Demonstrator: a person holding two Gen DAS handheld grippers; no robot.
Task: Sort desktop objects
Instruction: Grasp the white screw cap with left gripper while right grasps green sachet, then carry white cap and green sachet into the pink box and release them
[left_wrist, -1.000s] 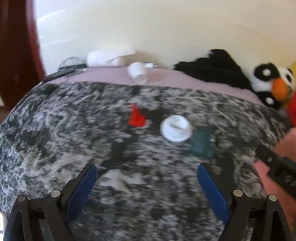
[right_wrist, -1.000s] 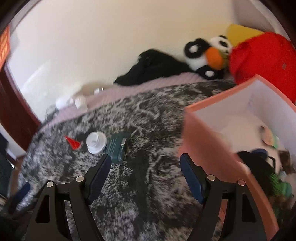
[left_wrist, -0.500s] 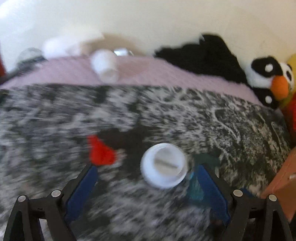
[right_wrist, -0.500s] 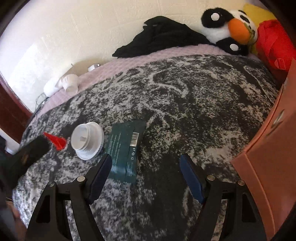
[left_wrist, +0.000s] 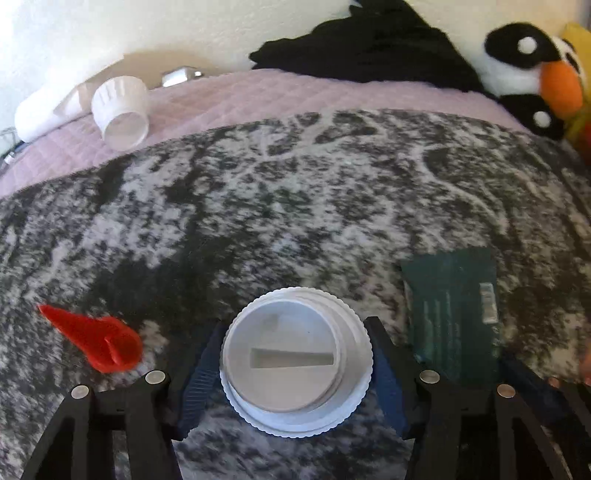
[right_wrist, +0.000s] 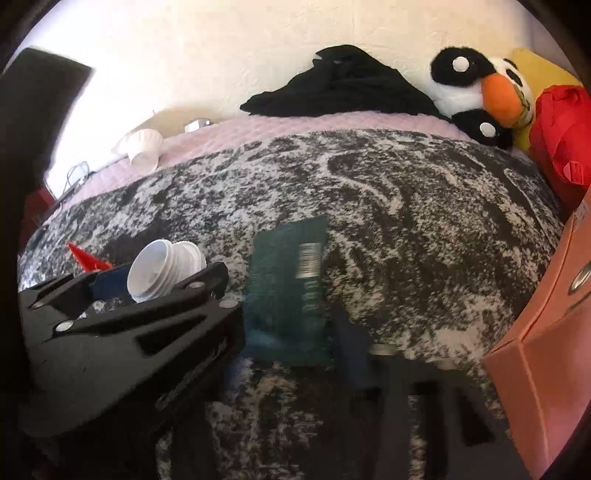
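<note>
Since a second ago the left gripper (left_wrist: 295, 363) has closed in and clamped the white cap (left_wrist: 295, 363), just left of the green packet (left_wrist: 452, 314), while the right gripper (right_wrist: 295, 354) is too blurred to tell.

The left tool (left_wrist: 295, 363) sits low, its two blue fingers (left_wrist: 201, 373) pressed against either side of a white cap (left_wrist: 293, 360). The right tool (right_wrist: 295, 350) is blurred; whether its fingers are spread or closed cannot be told
</note>
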